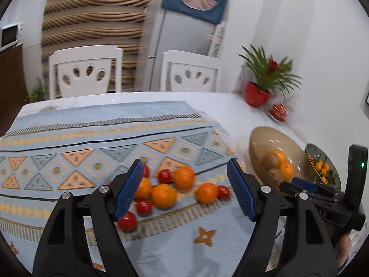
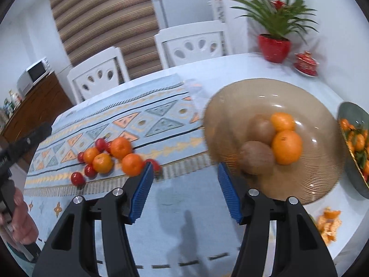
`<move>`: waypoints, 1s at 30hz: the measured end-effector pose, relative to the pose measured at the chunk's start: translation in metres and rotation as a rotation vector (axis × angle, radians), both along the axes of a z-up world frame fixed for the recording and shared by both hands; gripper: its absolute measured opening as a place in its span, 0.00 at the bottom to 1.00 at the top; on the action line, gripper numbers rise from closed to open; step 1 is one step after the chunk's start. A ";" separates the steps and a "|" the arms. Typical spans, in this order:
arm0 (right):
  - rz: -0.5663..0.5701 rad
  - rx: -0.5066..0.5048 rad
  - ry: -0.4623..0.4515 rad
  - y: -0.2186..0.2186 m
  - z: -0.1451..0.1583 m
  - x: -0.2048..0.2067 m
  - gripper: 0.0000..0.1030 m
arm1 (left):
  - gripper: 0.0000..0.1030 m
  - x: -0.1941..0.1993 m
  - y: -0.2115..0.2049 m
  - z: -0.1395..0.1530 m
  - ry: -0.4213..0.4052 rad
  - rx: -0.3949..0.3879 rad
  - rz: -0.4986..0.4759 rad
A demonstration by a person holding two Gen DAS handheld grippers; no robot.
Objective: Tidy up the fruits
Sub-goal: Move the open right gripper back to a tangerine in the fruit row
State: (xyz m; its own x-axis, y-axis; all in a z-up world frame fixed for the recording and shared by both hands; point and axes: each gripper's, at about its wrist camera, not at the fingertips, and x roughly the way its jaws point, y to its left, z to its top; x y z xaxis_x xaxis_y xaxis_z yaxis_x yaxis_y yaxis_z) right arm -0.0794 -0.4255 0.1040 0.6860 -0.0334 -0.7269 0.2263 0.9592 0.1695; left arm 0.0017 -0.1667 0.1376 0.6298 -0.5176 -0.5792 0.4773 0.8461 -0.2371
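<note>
Oranges and tomatoes loose on patterned cloth, left tongs wide, right tongs wide, no readable writing

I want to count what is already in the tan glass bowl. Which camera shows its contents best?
The right wrist view: the tan glass bowl fills the frame there, with two oranges and two kiwis clearly apart. The left wrist view shows it small at the right edge, partly hidden behind the right gripper.

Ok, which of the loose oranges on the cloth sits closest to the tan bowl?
The orange at the right end of the cluster, with a small red fruit touching its right side; the others lie further left of the tan bowl.
</note>
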 end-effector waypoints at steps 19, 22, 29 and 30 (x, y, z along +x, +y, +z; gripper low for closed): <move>0.230 -0.051 0.017 0.068 -0.051 0.062 0.49 | 0.48 0.029 -0.014 -0.094 0.104 0.156 -0.171; 0.247 -0.022 0.029 0.068 -0.059 0.068 0.47 | 0.47 0.030 -0.015 -0.097 0.115 0.148 -0.195; 0.267 -0.007 0.047 0.071 -0.072 0.084 0.42 | 0.47 0.038 -0.027 -0.109 0.119 0.194 -0.168; 0.266 -0.008 0.050 0.071 -0.073 0.086 0.42 | 0.47 0.040 -0.027 -0.110 0.124 0.190 -0.165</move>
